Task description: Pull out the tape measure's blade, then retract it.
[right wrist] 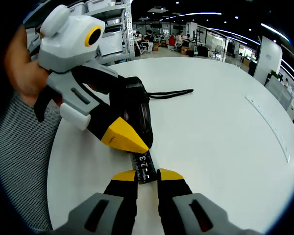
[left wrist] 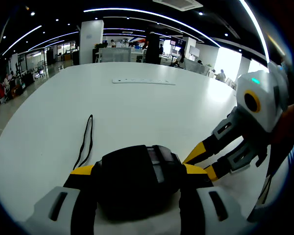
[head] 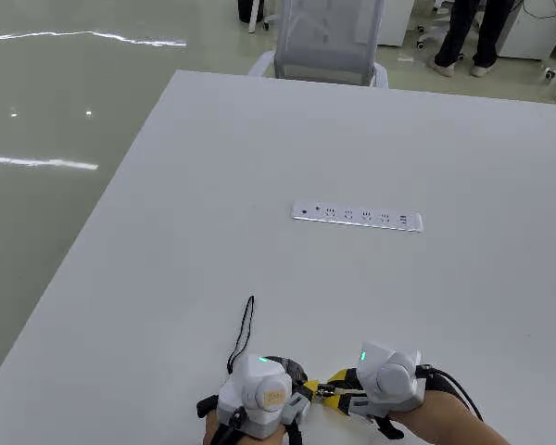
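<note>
On the wide white tabletop (head: pixel 352 139), the left tool (left wrist: pixel 137 171) is clamped around the black rounded plastic tape measure case (right wrist: pixel 134 105), the right tool (right wrist: pixel 147 175) beside it pinches the short black numbered blade (right wrist: pixel 143 167), and the thin black wrist strap (head: pixel 244 332) lies beyond the left tool.

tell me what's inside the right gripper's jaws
The right gripper is shut on the tape measure's blade, pulled a short way out of the black case held by the left gripper. The blade's tip is covered by the jaws.
</note>
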Action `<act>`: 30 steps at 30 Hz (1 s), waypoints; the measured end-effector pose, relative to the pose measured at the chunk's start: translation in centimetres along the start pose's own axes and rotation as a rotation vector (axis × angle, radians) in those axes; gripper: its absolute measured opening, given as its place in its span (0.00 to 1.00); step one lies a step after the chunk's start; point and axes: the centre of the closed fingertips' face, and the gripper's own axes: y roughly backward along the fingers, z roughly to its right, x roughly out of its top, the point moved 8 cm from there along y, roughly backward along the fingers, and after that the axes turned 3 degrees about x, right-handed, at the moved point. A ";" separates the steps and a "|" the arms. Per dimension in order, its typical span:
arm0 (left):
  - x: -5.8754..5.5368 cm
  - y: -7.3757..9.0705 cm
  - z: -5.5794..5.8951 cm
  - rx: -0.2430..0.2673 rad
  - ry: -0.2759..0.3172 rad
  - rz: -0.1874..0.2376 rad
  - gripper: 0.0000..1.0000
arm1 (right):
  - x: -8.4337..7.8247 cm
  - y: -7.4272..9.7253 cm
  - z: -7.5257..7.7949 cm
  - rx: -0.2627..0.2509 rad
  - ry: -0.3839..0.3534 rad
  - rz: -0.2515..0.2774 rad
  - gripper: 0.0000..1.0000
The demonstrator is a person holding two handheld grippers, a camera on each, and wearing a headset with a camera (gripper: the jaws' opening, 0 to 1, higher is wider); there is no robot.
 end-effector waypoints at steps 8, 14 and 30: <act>0.0 0.0 -0.1 -0.002 0.000 0.005 0.66 | 0.4 -0.2 -0.1 0.005 0.003 -0.003 0.14; 0.0 0.0 -0.1 -0.003 0.002 0.005 0.66 | 0.6 -0.4 -0.2 0.010 0.007 -0.003 0.14; 0.1 0.1 -0.2 -0.006 0.009 0.008 0.66 | 1.1 -1.0 -0.2 0.016 0.025 -0.001 0.14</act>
